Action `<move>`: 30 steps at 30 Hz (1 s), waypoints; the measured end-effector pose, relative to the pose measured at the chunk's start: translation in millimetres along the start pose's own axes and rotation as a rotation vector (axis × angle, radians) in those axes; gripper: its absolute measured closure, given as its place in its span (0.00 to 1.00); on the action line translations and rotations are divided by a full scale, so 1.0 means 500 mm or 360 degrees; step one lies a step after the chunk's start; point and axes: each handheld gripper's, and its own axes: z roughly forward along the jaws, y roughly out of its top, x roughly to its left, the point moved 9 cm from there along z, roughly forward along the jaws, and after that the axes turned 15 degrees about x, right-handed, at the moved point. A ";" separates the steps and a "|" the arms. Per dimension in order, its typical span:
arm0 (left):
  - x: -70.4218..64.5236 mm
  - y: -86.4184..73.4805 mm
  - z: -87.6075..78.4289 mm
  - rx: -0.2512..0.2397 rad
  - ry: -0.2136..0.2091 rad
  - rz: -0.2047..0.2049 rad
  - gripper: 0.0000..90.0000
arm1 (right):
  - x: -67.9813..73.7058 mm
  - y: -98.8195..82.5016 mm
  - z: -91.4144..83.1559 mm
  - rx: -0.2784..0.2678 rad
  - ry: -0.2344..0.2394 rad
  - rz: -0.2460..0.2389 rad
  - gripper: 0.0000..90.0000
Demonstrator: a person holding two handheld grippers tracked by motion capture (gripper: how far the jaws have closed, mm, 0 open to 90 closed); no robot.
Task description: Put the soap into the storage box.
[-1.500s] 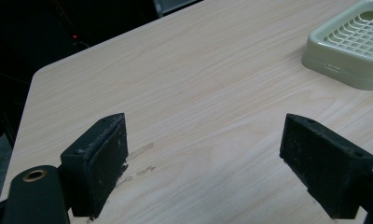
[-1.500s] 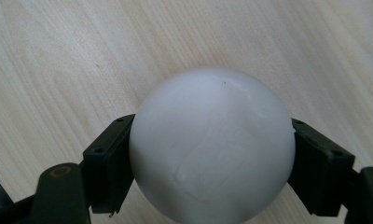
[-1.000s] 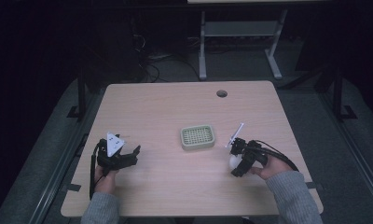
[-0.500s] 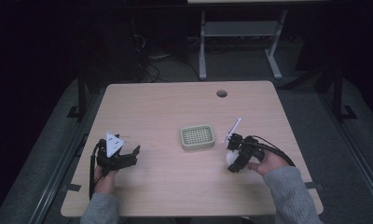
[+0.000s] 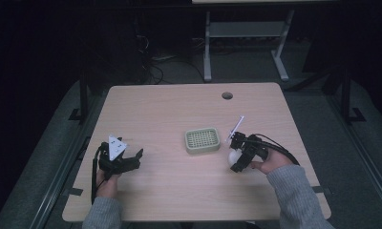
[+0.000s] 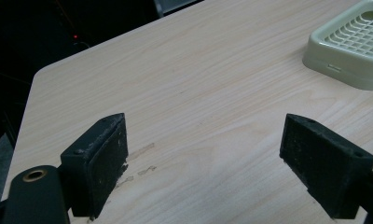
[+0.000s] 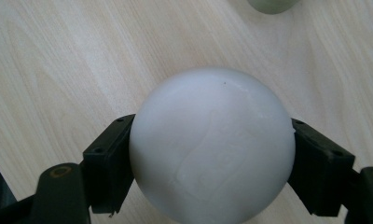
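Left tool [image 5: 134,158]: lower left of the high view, held in a hand low over the bench [image 5: 170,109]. Jaws wide apart, nothing between them; the left gripper view shows bare wood grain in the gap.

Soap dish [image 5: 202,140]: pale green, grid-topped, at centre of the high view, flat on the bench between the two tools and well apart from the left one. Its corner sits at the upper right of the left gripper view [image 6: 352,44].

White ball [image 5: 234,156]: just right of the soap dish in the high view, lower right of centre, near the dish but apart from it. In the right gripper view it sits at centre [image 7: 211,144], a black pad pressed against each side.

Right tool [image 5: 236,158]: lower right of the high view, jaws clamped on the white ball, held by a hand in a grey sleeve [image 5: 294,195].
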 end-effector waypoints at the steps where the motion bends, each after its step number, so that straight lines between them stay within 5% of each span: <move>1: 0.000 0.000 0.000 -0.0001 -0.0001 0.0000 0.16 | 0.000 0.002 -0.001 -0.0001 0.0003 0.0003 0.26; 30: 0.004 0.000 -0.002 -0.0001 0.0004 -0.0010 0.17 | -0.012 0.063 -0.050 -0.0008 0.0001 -0.0056 0.26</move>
